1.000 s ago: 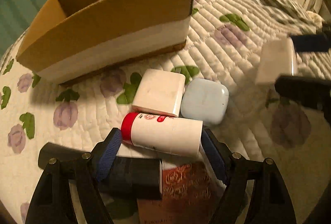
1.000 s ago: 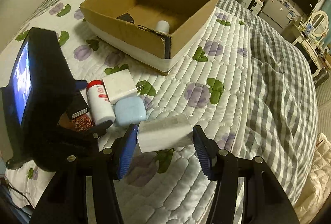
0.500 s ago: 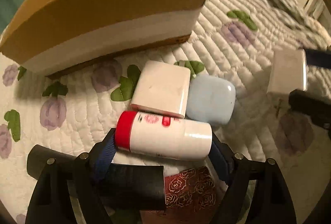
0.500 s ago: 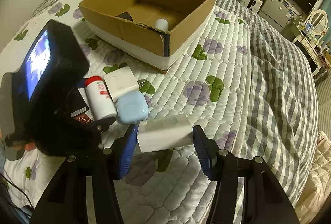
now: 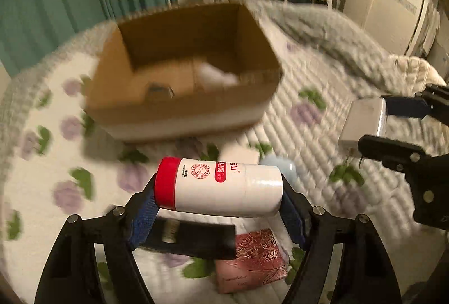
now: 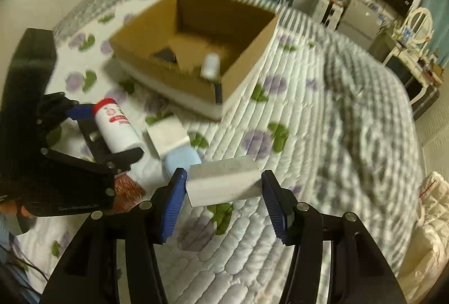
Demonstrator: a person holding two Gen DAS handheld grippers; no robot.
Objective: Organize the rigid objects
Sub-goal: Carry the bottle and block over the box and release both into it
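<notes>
My left gripper (image 5: 219, 201) clamps a smooth white bottle (image 5: 221, 186) with a red cap, held sideways above the quilted bedspread (image 6: 294, 141). My right gripper (image 6: 224, 193) pinches a blocky white charger (image 6: 223, 184). Beyond sits an open cardboard box (image 6: 196, 51).

Black plastic claw (image 6: 224, 186) frames, silver screws, ribbed blue pads (image 6: 174, 200), possibly rubber.

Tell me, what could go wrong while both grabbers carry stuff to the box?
The left gripper pinches the bottle only by its ends, so it might slip out. The right gripper grips the white block the same way. Both head for one box, so they might bump.
</notes>
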